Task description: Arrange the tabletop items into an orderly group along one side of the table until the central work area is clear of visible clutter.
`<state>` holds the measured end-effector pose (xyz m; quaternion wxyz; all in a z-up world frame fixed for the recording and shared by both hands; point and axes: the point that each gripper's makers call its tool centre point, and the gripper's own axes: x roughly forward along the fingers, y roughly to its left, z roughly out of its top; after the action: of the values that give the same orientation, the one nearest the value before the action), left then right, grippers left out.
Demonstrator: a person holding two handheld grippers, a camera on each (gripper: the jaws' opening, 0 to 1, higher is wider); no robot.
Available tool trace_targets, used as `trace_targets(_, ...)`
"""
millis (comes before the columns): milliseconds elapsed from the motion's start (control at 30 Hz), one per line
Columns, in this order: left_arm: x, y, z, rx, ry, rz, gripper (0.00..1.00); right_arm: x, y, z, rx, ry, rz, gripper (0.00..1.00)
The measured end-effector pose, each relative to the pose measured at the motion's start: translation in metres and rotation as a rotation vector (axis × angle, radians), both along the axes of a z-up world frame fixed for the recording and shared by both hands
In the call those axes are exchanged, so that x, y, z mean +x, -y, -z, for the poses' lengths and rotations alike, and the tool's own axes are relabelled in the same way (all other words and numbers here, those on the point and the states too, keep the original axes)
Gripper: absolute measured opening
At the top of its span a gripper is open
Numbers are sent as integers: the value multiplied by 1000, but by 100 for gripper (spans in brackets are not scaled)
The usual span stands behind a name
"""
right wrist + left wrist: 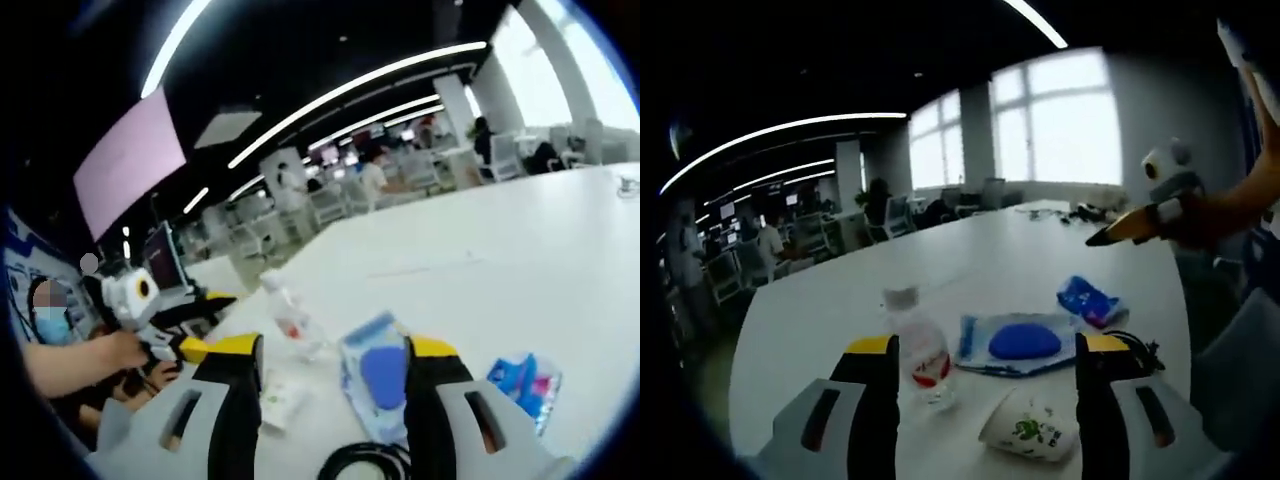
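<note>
On the white table point(980, 250) a clear water bottle point(920, 355) with a red label stands by my left jaw. Beside it lies a blue oval object in a clear bag point(1023, 342), then a blue packet point(1088, 300) farther right. A paper cup point(1032, 428) lies on its side close to me. My left gripper point(987, 345) is open above these, holding nothing. In the right gripper view the bottle point(290, 320), bagged blue object point(378, 375), packet point(522, 380) and cup point(280, 400) lie ahead of my open right gripper point(330, 350).
A black cable point(1135, 345) coils near the bag, and shows again as the cable point(360, 462). Small items point(1090, 212) sit at the table's far end. A grey chair point(1240, 370) stands at the right edge. Desks, chairs and people fill the room behind.
</note>
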<state>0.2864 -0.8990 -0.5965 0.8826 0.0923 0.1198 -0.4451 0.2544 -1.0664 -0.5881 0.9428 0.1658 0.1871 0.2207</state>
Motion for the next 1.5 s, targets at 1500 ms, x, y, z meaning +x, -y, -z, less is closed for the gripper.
trace_targets(1500, 70, 80, 80, 470, -141, -87, 45, -18, 30, 100, 119, -335, 164, 48)
